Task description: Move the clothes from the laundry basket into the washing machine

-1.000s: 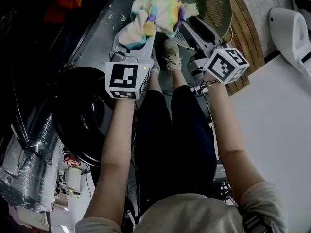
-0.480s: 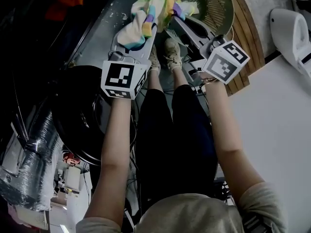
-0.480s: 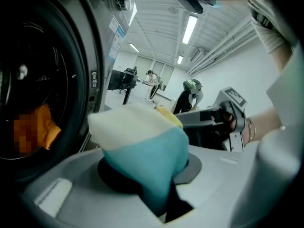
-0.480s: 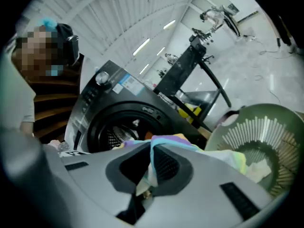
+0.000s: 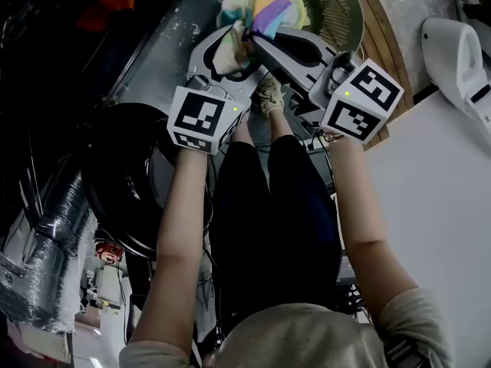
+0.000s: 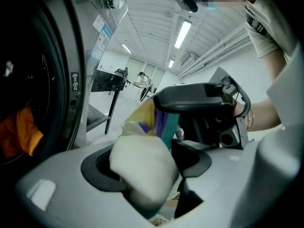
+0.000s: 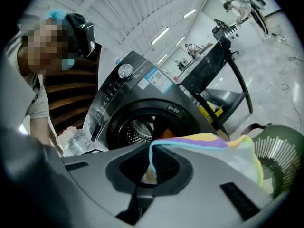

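A pastel striped cloth (image 5: 259,10) hangs bunched above the green laundry basket (image 5: 341,6). My right gripper (image 5: 257,43) is shut on its edge; in the right gripper view the cloth (image 7: 223,146) runs out of the pinch at my right gripper (image 7: 149,167). My left gripper (image 5: 230,52) has just been opening, and its jaws stand wide with the cloth's pale lump (image 6: 142,170) loose between them. The washing machine (image 7: 142,122) faces me with its round opening showing an orange garment (image 7: 164,134) inside. Its dark door (image 5: 130,182) hangs open at the left.
The person's legs and shoes (image 5: 268,94) stand between machine and basket. A wooden platform (image 5: 391,44) lies under the basket, a white appliance (image 5: 460,44) at the right. A silver foil duct (image 5: 46,259) lies low left. A black folding table (image 7: 213,75) stands behind.
Both grippers have lifted the cloth up out of the basket. The right gripper has closed on the cloth's edge, and the left jaws have spread wide.
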The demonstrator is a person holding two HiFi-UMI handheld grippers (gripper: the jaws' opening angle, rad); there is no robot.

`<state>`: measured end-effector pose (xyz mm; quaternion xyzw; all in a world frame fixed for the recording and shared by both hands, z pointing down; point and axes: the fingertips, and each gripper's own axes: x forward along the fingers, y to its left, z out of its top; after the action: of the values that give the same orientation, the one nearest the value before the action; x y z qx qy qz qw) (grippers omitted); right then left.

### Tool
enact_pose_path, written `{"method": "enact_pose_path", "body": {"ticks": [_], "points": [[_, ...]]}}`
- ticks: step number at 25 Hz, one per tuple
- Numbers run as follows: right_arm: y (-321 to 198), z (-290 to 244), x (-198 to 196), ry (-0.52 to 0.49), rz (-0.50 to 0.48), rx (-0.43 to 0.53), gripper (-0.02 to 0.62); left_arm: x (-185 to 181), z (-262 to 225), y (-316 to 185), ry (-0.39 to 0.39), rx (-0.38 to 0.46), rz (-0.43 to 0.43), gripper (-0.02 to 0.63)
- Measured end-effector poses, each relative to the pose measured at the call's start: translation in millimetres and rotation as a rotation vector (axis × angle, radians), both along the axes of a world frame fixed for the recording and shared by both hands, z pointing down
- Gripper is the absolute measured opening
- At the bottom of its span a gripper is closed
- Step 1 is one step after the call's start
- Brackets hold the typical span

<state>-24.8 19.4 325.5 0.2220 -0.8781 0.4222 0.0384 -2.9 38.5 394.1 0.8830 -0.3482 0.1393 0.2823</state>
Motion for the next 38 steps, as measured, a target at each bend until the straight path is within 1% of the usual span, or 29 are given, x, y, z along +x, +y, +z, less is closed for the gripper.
{"method": "enact_pose_path", "body": {"ticks": [3, 5, 7, 9, 11, 15, 22, 24, 27, 29, 30, 33, 35, 38], "points": [[10.1, -1.5, -12.9, 0.007, -0.042, 0.004, 0.014, -3.5, 3.3, -9.0, -0.018, 0.018, -0.026, 0.293], [15.0, 2.3, -15.8, 0.0, -0.046, -0.012, 0.014, -4.9, 5.0, -13.0, -0.024, 0.031, -0.027, 0.27], [16.2, 6.3, -15.3, -0.007, -0.034, -0.025, 0.014, -3.7, 7.2, -13.7, -0.039, 0.039, -0.01, 0.161], [14.6, 9.9, -12.8, 0.003, -0.013, -0.028, 0.014, -2.2, 10.7, -11.3, -0.072, 0.045, 0.008, 0.123], [13.3, 13.8, -10.4, 0.014, 0.002, -0.03, 0.015, -7.6, 15.5, -9.7, -0.098, 0.034, -0.016, 0.103], [18.6, 21.5, -7.3, 0.027, -0.006, -0.037, 0.017, -40.9, 20.2, -15.4, -0.125, 0.018, -0.144, 0.095], [22.5, 43.2, -1.3, 0.039, 0.037, -0.09, 0.017, -101.6, 23.9, -32.0, -0.231, 0.064, -0.296, 0.094], [23.1, 51.0, -5.1, 0.041, 0.032, -0.101, 0.017, -128.0, 25.0, -39.5, -0.277, 0.081, -0.379, 0.092], [23.1, 60.9, -9.0, 0.032, 0.041, -0.121, 0.017, -177.0, 25.7, -51.1, -0.355, 0.104, -0.562, 0.092], [21.7, 67.8, -10.4, 0.031, 0.049, -0.128, 0.017, -204.6, 27.5, -59.7, -0.379, 0.112, -0.662, 0.092], [20.7, 71.4, -11.5, 0.031, 0.051, -0.131, 0.017, -215.7, 30.1, -64.6, -0.388, 0.114, -0.693, 0.092], [19.4, 83.9, -17.3, 0.036, 0.045, -0.148, 0.017, -244.7, 44.8, -78.4, -0.417, 0.098, -0.745, 0.092], [19.7, 92.1, -23.1, 0.037, 0.033, -0.162, 0.017, -262.8, 57.2, -86.7, -0.455, 0.086, -0.769, 0.092], [20.3, 101.2, -29.5, 0.041, 0.022, -0.174, 0.017, -280.6, 77.8, -99.1, -0.494, 0.071, -0.798, 0.092]]}}
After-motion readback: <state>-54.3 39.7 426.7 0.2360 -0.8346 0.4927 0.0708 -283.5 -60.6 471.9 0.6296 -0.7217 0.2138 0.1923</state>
